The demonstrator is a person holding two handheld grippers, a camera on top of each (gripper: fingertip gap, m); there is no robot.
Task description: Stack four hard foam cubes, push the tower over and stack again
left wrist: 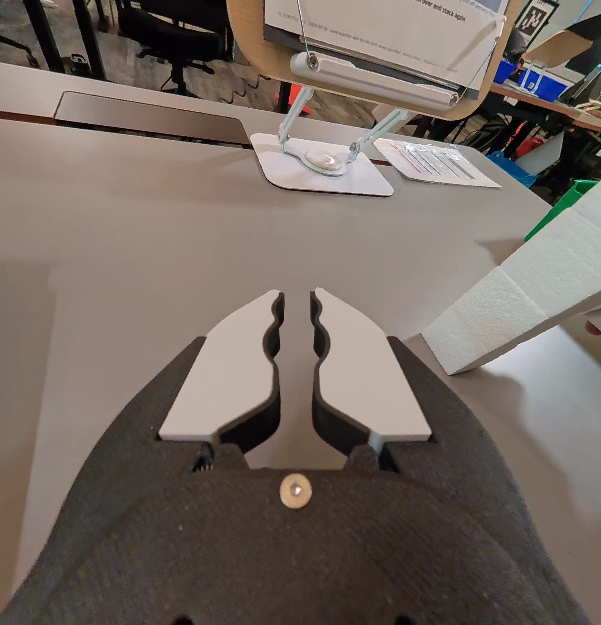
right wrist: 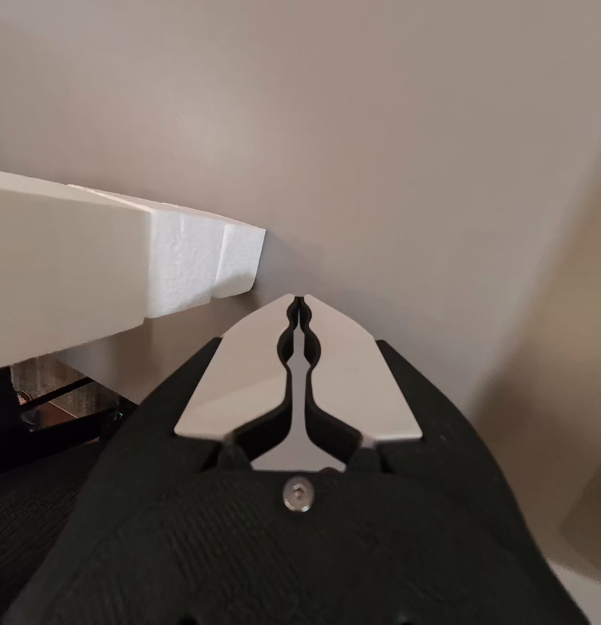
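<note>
A tower of white hard foam cubes leans steeply at the right of the left wrist view. Only its lowest cube's edge rests on the grey table, and its top runs out of frame. My left gripper is low over the table to the tower's left, empty, with a narrow gap between its jaws. In the right wrist view the same cubes stretch in from the left edge. My right gripper is shut and empty, its tips just beside the end cube. I cannot tell whether they touch.
A document stand on a white base stands at the far side of the table, with a laminated sheet to its right and a grey inset panel to its left. A green bin lies beyond the table's right edge. Spacing between my two grippers at the tips: around 25 cm.
</note>
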